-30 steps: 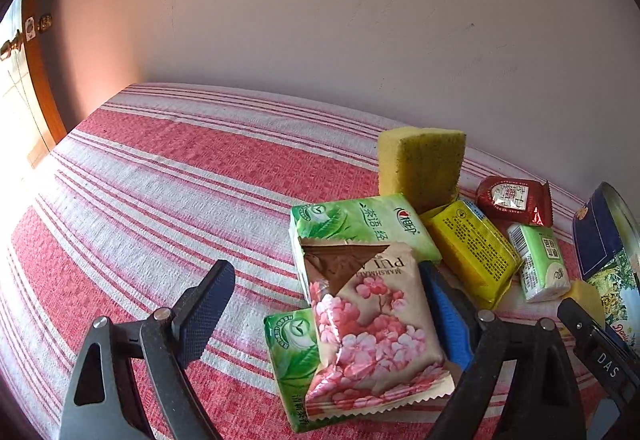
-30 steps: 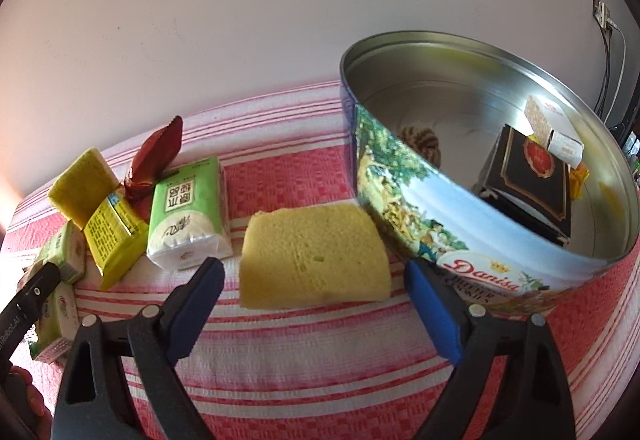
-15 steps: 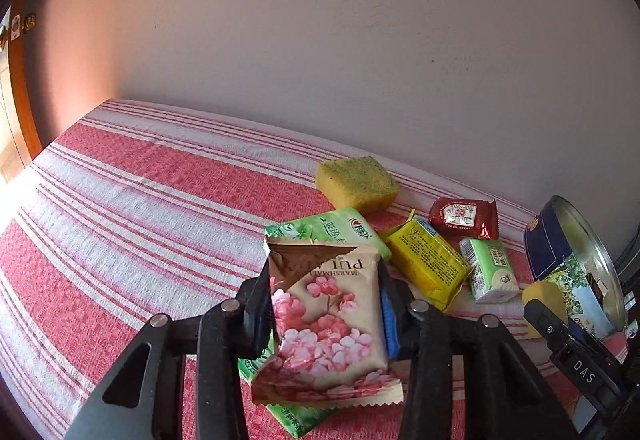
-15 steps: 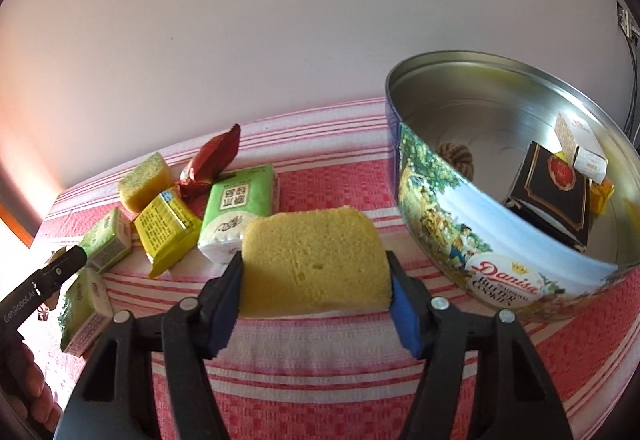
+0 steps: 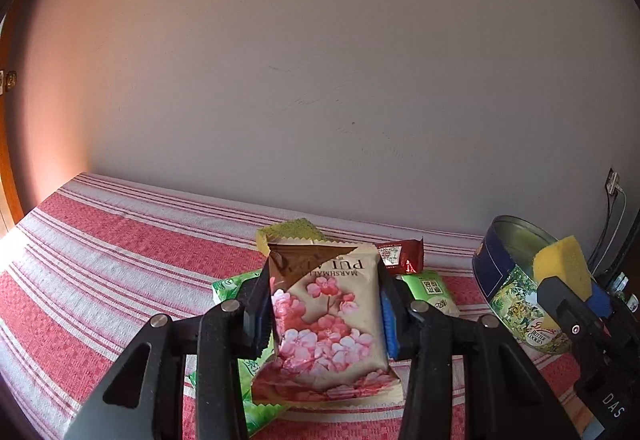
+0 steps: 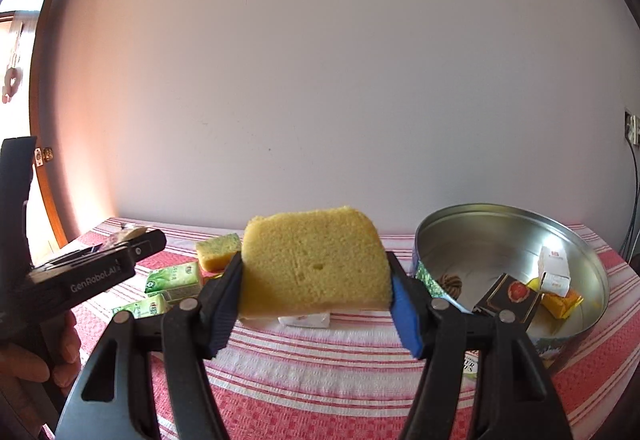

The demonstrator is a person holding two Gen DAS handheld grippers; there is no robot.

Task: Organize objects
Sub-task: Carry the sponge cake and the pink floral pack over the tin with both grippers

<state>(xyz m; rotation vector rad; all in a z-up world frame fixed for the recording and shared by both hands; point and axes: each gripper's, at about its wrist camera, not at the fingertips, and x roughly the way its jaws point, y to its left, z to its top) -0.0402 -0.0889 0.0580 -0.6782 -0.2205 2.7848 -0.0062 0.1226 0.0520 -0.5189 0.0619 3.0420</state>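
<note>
The left gripper [image 5: 326,314] has its jaws closed on a marshmallow packet [image 5: 328,316], pinched at both side edges and lifted off the red-and-white striped counter [image 5: 120,272]; the packet's long axis runs forward along the jaws, its brown torn-looking top end pointing away toward the wall [image 5: 320,59] and its pink blossom end hanging back toward the camera. Below and to the left of these jaws lie green tissue packs [image 5: 228,286], another green pack [image 5: 432,290] sits just right of them, a dark red sachet [image 5: 400,254] lies ahead on the right, and a green-topped sponge [image 5: 292,230] lies straight ahead, partly hidden by the packet. The right gripper [image 6: 316,288] has its jaws clamped on a yellow sponge [image 6: 316,264], held above the counter with its long axis crosswise between the jaws and a broad face toward the camera. To the right of those jaws stands the round cookie tin [image 6: 576,236], open, with a black box [image 6: 510,294], a white carton [image 6: 554,268], a yellow packet [image 6: 562,302] and a small brown item [image 6: 450,282] inside; much of its floor is bare metal. The counter's far edge meets the wall, and a wide stretch of cloth lies open to the left of the left jaws
</note>
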